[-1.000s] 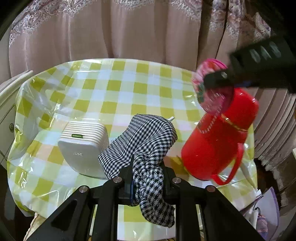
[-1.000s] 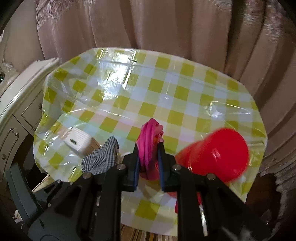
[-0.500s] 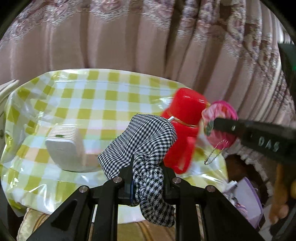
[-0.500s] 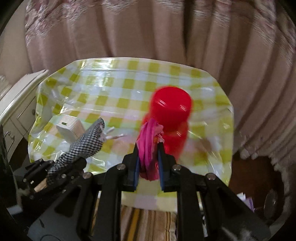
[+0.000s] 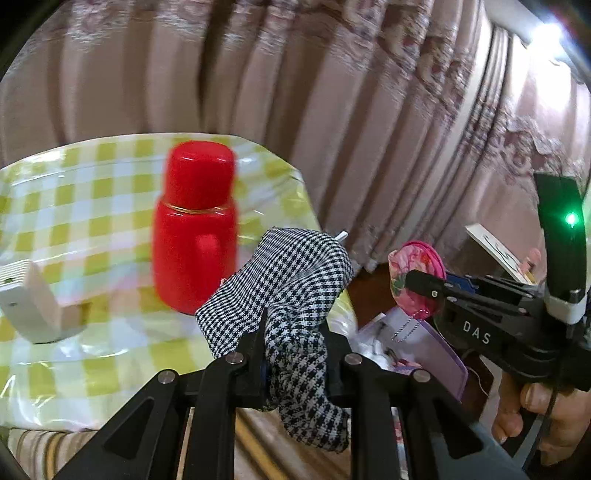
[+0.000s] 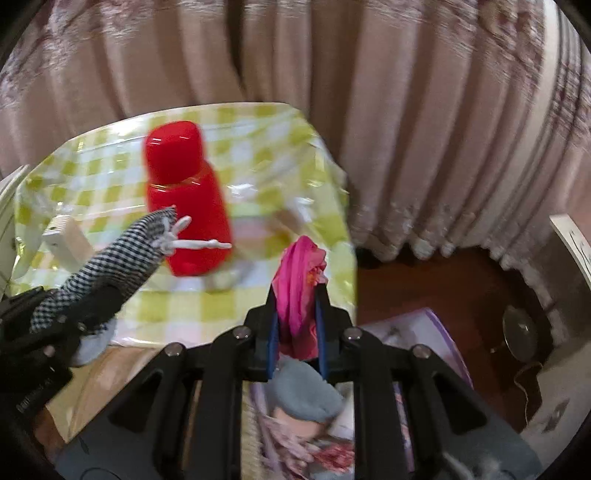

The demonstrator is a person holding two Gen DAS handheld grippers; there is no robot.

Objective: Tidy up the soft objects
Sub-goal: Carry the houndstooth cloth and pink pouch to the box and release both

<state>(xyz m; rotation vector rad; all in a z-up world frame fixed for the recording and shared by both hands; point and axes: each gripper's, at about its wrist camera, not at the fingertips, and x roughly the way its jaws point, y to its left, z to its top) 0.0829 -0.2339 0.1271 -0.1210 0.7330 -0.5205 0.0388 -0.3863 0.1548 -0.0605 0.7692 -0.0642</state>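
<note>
Where tablecloth (image 5: 92, 206) ends, floor (image 6: 436, 280).

Warm, dim indoor light fills both views, with black fisheye corners bending the pleated pink curtain (image 5: 332, 92) above the red plastic flask (image 5: 195, 229). Motion blur smears the flask and the green-checked plastic table cover (image 6: 258, 184) around it — glare streaks beside it. A bright white light (image 5: 546, 31) flares far right of the flask; below that, a green lamp (image 5: 571, 219) glows.
</note>
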